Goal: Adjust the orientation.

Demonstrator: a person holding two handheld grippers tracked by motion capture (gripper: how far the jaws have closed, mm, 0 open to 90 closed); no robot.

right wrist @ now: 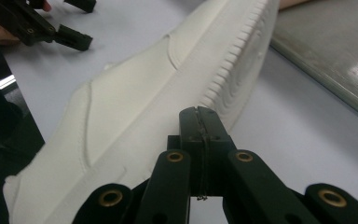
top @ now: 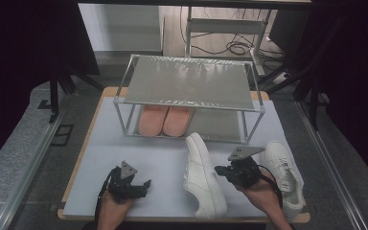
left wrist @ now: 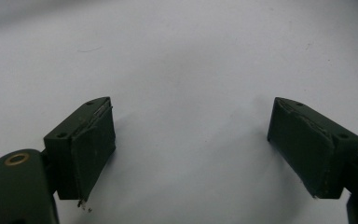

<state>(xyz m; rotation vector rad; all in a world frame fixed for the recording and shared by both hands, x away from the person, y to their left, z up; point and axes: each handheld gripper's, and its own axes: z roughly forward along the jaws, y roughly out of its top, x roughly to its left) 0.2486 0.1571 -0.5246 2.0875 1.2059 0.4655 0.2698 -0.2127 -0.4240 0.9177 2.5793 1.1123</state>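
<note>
A white sneaker (top: 202,178) lies tipped on its side in the middle of the white mat (top: 139,151); its sole edge and side run across the right gripper view (right wrist: 158,84). My right gripper (top: 218,170) is shut with nothing between its jaws, its tip (right wrist: 200,116) right at that sneaker's sole edge; whether it touches I cannot tell. A second white sneaker (top: 282,170) rests upright to the right of that hand. My left gripper (top: 145,185) stands open low over bare mat (left wrist: 191,140), well left of the sneakers, and appears farther off in the right gripper view (right wrist: 72,39).
A two-shelf metal rack (top: 191,81) stands at the back of the mat, with a pair of pink slippers (top: 165,120) on its lower shelf (right wrist: 335,51). The table's front edge runs just below both hands. Cables lie on the floor beyond the rack.
</note>
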